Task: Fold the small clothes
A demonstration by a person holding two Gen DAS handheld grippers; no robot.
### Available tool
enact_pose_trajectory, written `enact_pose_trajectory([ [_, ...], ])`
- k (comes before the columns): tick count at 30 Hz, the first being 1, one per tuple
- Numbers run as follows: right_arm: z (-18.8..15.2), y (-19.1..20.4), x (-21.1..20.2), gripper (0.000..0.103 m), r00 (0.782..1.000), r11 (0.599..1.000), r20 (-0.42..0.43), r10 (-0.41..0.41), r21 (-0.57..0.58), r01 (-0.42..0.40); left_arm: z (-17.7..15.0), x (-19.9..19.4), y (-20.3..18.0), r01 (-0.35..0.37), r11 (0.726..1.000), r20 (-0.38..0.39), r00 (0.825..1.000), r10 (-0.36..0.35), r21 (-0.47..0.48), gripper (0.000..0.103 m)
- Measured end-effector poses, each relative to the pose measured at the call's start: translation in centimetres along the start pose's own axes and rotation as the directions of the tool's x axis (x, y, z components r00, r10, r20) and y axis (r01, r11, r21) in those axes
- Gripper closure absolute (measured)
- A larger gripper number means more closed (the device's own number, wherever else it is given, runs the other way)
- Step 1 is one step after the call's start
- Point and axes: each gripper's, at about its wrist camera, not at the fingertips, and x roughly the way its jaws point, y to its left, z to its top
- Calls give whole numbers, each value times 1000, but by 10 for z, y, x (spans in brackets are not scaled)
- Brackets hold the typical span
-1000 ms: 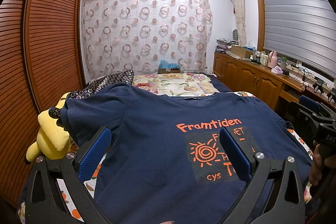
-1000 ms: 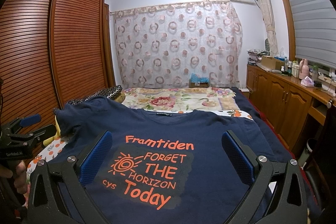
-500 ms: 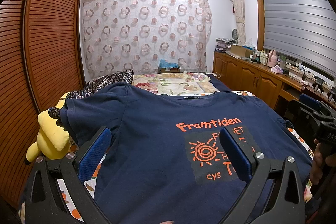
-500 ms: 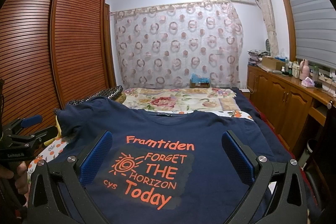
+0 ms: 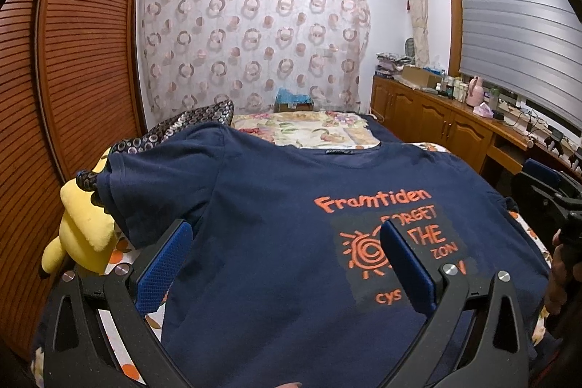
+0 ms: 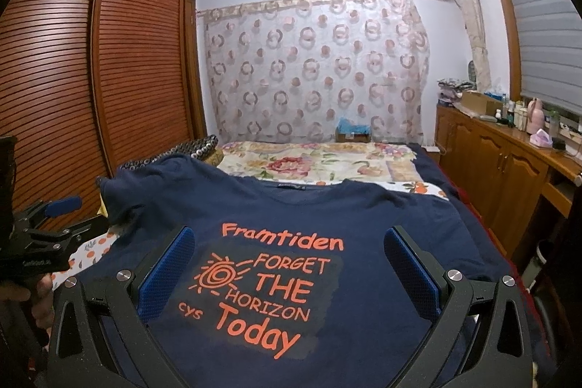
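A navy T-shirt point(image 5: 276, 206) point(image 6: 382, 228) with an orange print lies spread face up on the bed, collar toward the far end. My left gripper point(image 5: 283, 231) hovers open over the shirt's left half, nothing between its blue pads. My right gripper point(image 6: 287, 239) hangs open above the printed chest. Each gripper shows at the edge of the other's view: the right gripper point(image 5: 553, 191) held by a hand, and the left gripper point(image 6: 47, 228) likewise. The shirt's hem is hidden under the gripper bodies.
A yellow plush toy point(image 5: 80, 228) lies by the shirt's left sleeve, against the slatted wooden wardrobe point(image 5: 72, 60). A dark patterned pillow point(image 5: 182, 126) and a floral cover point(image 6: 320, 162) fill the far bed. Wooden cabinets point(image 6: 509, 177) with clutter line the right wall.
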Motion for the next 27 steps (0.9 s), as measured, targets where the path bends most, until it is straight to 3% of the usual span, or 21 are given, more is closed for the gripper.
enact_pose_trajectory([
  [13, 12, 2, 31, 0, 997, 998, -64, 45, -33, -48, -4, 32, 35, -44, 999, -60, 997, 46, 23, 0],
  [27, 41, -2, 89, 0, 986, 988, -131, 102, -101, -116, 25, 65, 84, -95, 995, -94, 991, 98, 41, 0],
])
